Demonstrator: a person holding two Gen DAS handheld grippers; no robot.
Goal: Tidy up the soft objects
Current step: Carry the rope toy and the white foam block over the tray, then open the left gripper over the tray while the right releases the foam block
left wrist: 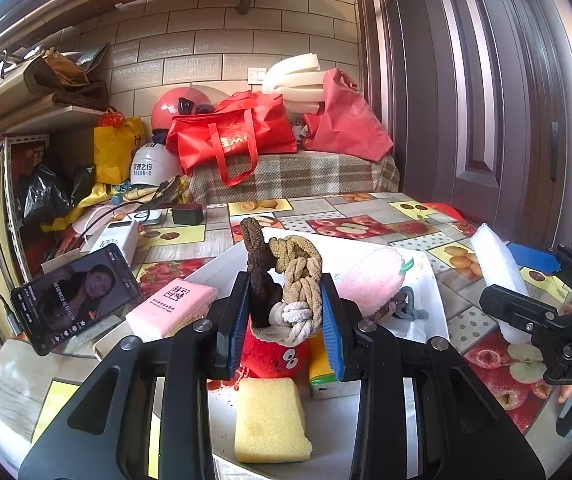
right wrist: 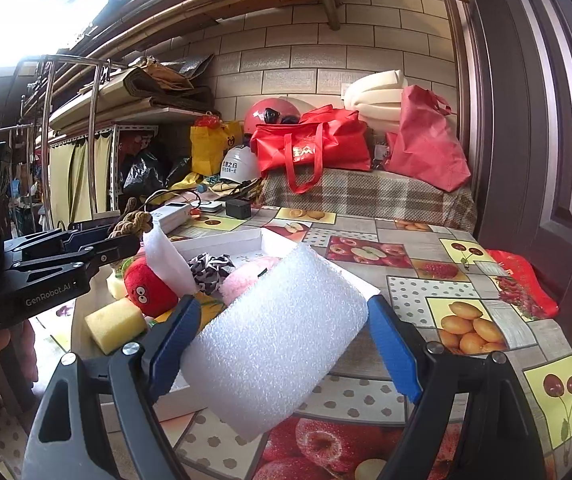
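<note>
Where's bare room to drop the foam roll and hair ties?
Free: fruit-print tablecloth right of the white tray, short of the red bag at the edge. Crowded: the tray, with red plush, pink plush and yellow sponge; left of it, phone and tissue pack.

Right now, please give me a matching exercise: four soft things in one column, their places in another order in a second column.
1. knotted rope toy
2. white foam sheet
3. yellow sponge
4. red plush

A. in the white tray, beside the pink plush
B. between the left gripper's jaws
C. at the tray's near edge
D. in the right gripper

Pairs: 1-B, 2-D, 3-C, 4-A
</note>
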